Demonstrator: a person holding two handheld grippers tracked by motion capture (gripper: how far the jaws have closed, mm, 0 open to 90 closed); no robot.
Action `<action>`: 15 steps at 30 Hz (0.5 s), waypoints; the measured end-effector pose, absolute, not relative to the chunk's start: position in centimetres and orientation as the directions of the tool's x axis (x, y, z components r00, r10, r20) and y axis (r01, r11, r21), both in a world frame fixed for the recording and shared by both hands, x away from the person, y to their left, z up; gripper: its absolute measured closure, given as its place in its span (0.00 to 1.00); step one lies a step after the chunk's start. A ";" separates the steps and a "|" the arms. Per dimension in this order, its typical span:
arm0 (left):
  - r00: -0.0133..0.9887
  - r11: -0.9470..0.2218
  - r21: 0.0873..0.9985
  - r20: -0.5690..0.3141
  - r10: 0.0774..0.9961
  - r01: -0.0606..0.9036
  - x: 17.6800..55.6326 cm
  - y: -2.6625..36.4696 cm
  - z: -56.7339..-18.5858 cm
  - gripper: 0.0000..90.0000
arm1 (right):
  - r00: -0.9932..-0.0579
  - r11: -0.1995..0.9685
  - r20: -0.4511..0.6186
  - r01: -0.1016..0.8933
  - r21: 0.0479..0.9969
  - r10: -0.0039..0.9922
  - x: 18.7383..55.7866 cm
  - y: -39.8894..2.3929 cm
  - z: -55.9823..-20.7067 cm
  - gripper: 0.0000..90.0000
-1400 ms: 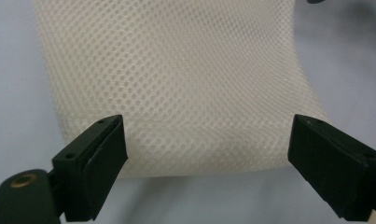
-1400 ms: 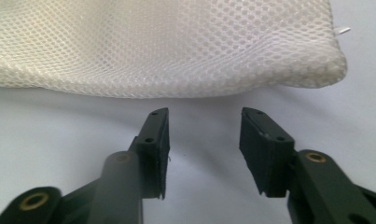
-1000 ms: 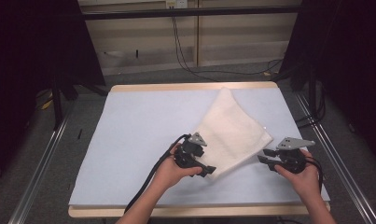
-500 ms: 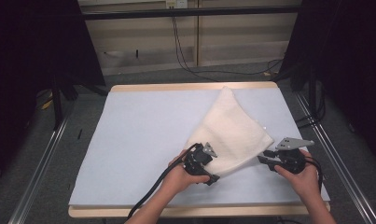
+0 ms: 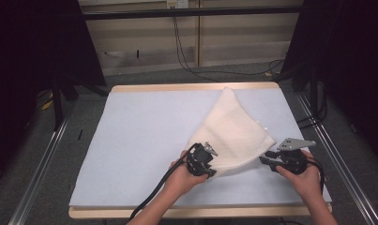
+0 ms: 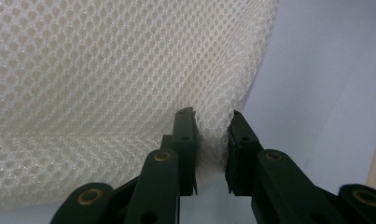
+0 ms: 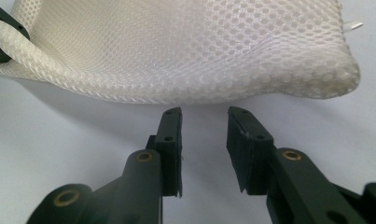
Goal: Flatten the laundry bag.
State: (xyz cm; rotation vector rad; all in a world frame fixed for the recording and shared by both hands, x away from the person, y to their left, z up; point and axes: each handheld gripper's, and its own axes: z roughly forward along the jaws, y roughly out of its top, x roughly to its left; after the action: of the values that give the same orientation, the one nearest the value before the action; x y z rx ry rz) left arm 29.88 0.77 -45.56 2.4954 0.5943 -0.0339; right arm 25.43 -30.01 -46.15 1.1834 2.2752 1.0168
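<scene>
Pinching the cream mesh cloth (image 6: pixel 106 70), left tool (image 6: pixel 212 122) has just closed; right tool (image 7: pixel 204 116) seems open.

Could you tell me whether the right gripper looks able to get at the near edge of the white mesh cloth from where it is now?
Probably yes: the right gripper has open jaws facing the white mesh cloth, with bare table between them.
</scene>
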 end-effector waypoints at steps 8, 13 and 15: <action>0.859 -0.662 0.550 -0.272 0.434 0.509 30.9 2.1 -44.6 0.88 | -0.579 0.386 -0.004 0.539 0.748 0.816 25.4 -30.1 -46.1 0.75; 0.841 -0.612 0.579 -0.313 0.442 0.538 31.6 3.2 -43.2 0.88 | -0.585 0.393 -0.008 0.535 0.748 0.811 25.4 -30.1 -46.1 0.84; 0.826 -0.585 0.589 -0.331 0.456 0.558 31.9 3.6 -42.6 0.88 | -0.589 0.395 -0.009 0.532 0.749 0.808 25.4 -30.1 -46.1 0.85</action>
State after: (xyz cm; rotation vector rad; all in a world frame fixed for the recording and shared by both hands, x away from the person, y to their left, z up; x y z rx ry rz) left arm 31.86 3.64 -42.57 2.2926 0.7383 -0.1860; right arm 25.39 -30.10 -46.14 1.1578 2.2866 1.0237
